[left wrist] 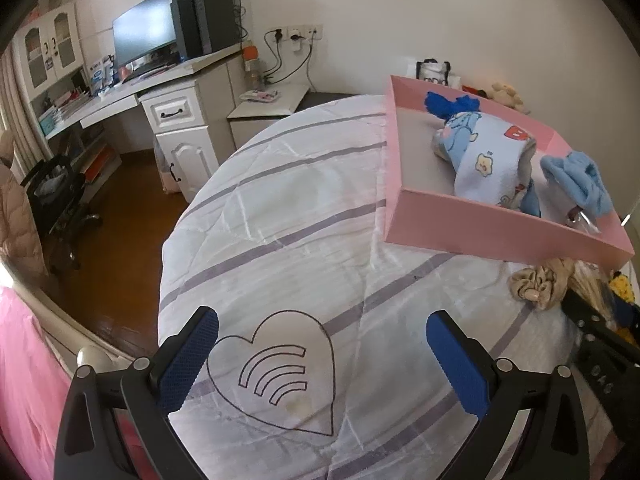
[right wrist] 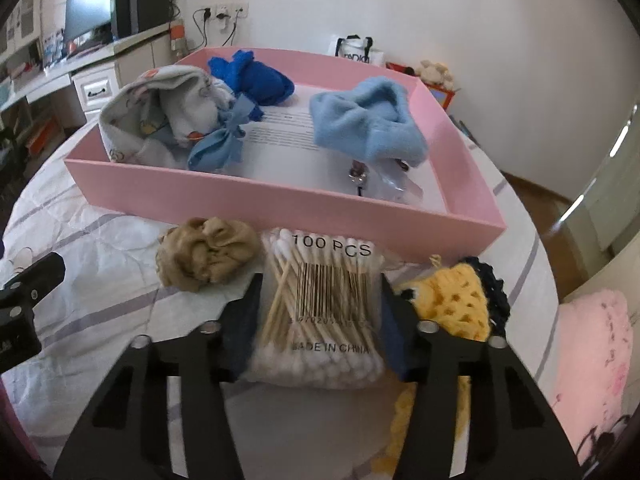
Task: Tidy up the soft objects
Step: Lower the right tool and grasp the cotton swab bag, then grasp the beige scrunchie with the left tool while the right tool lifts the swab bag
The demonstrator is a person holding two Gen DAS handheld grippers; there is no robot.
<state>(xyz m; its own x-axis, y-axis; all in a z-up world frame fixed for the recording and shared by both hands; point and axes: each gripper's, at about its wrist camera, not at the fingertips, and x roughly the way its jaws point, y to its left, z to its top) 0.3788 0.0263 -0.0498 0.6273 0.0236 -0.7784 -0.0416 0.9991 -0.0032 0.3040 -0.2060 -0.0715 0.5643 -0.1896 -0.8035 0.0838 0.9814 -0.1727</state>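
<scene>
My right gripper (right wrist: 320, 280) is shut on a clear pack of cotton swabs (right wrist: 320, 312) that lies on the bed in front of the pink box (right wrist: 280, 192). A tan scrunchie (right wrist: 208, 256) lies to the pack's left and a yellow crochet piece (right wrist: 448, 304) to its right. Inside the box are a patterned sock (right wrist: 160, 112), a dark blue cloth (right wrist: 256, 76), a light blue bow (right wrist: 220, 144) and a fluffy light blue piece (right wrist: 368, 124). My left gripper (left wrist: 323, 318) hangs open over the bare quilt (left wrist: 280, 208), left of the box (left wrist: 480, 224) and the scrunchie (left wrist: 536, 280).
The bed drops off to a wooden floor (left wrist: 128, 216) on the left, with a white desk (left wrist: 176, 120), a monitor (left wrist: 144, 36) and a black chair (left wrist: 60, 200) beyond. A pink pillow (right wrist: 592, 352) lies at the right. Bags and a plush toy (right wrist: 434, 70) stand behind the box.
</scene>
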